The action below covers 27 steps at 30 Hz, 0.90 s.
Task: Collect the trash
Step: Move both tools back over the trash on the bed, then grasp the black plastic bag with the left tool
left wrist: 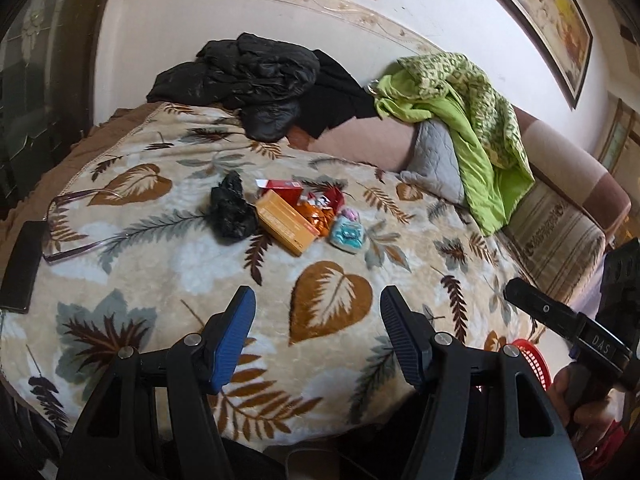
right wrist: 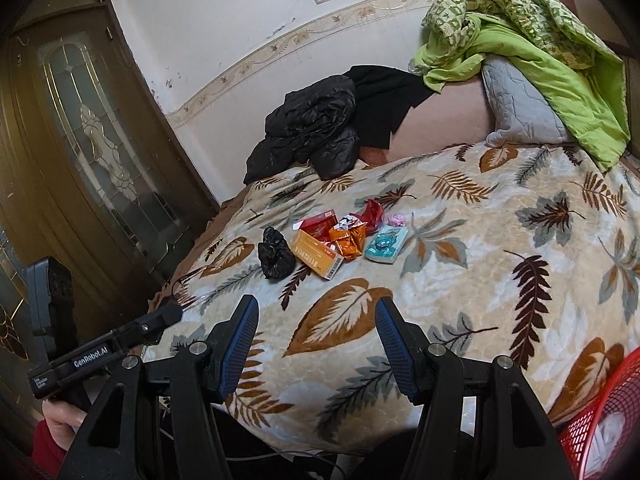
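Red basket (right wrist: 596,424): cut off by the right and bottom edges of the right wrist view; in the left wrist view only a sliver of rim shows behind a gripper finger.
Orange box (left wrist: 286,224): print too small to read.
Red packet (left wrist: 282,189): partly hidden behind the orange box.
Orange wrapper (right wrist: 348,240): crumpled, wording unreadable.
Black phone (left wrist: 22,266): one end is cut off at the left edge.
Framed picture (left wrist: 548,12): cropped by the top edge, subject blurred.
Grey pillow (right wrist: 516,108): upper part covered by the green quilt (right wrist: 532,40).
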Each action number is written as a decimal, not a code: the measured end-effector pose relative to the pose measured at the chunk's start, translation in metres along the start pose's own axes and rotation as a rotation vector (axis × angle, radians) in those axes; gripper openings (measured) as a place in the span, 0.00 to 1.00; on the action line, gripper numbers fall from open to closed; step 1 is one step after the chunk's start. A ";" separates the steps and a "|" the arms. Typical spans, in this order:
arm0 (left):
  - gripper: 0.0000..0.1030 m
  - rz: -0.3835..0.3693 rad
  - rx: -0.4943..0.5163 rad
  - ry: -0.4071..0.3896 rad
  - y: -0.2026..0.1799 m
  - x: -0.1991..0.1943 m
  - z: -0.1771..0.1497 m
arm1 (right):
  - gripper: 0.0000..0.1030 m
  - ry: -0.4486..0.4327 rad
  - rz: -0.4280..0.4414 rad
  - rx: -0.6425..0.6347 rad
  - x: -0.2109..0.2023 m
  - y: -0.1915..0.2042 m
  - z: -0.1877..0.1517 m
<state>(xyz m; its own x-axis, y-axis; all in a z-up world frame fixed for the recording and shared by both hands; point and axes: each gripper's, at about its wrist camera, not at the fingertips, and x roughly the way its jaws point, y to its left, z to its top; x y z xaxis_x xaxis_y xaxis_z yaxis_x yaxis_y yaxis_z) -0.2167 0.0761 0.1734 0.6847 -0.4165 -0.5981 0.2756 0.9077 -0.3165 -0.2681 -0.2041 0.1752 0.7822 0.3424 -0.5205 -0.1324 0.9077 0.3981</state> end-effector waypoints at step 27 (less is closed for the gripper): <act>0.62 0.036 -0.014 0.058 0.015 0.034 -0.002 | 0.63 0.076 0.002 -0.007 0.052 -0.008 -0.002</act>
<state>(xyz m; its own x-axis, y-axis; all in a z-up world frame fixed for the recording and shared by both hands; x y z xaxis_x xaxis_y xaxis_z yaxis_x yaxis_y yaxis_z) -0.1911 0.0759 0.1467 0.6537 -0.3859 -0.6509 0.2413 0.9216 -0.3040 -0.2276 -0.1929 0.1435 0.7334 0.3614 -0.5757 -0.1386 0.9087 0.3938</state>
